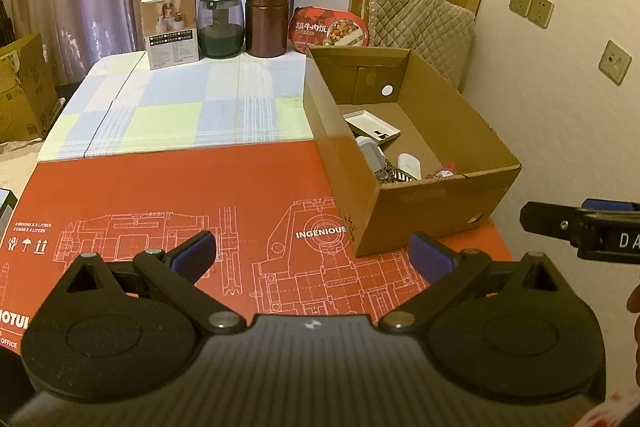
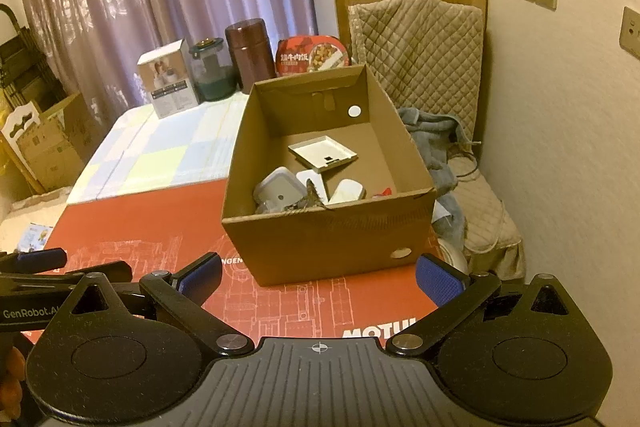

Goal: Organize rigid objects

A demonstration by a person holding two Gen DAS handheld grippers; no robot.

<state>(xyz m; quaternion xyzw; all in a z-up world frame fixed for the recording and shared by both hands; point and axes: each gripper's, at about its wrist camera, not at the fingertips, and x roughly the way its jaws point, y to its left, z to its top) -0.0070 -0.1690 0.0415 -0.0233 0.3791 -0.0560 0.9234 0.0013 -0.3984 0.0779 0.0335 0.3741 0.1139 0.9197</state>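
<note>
The cardboard box (image 2: 320, 227) sits on the red printed sheet (image 1: 160, 195) at the table's right side and already holds several small items: a flat white tray (image 2: 322, 153), a grey lidded container (image 2: 280, 189), a white rounded gadget (image 2: 347, 191) and something small and red (image 2: 385, 191) in the corner. So part of the sorting looks done. Left out, lined up along the far edge of the table, are 4 things: a white product box (image 1: 171, 27), a green glass jar (image 1: 221, 25), a brown canister (image 1: 267, 19) and a red instant-rice bowl (image 1: 330, 29); these, I would guess, are what remains. Both tongs are spread wide and carry nothing, the left gripper (image 1: 312, 253) and the right gripper (image 2: 320, 275) hanging over the near part of the sheet, well short of those 4. The right wrist view looks down into the box and also shows a padded chair (image 2: 424, 51) with grey cloth (image 2: 434, 135) beside it; the left wrist view hides much of the box's floor behind its near wall.
</note>
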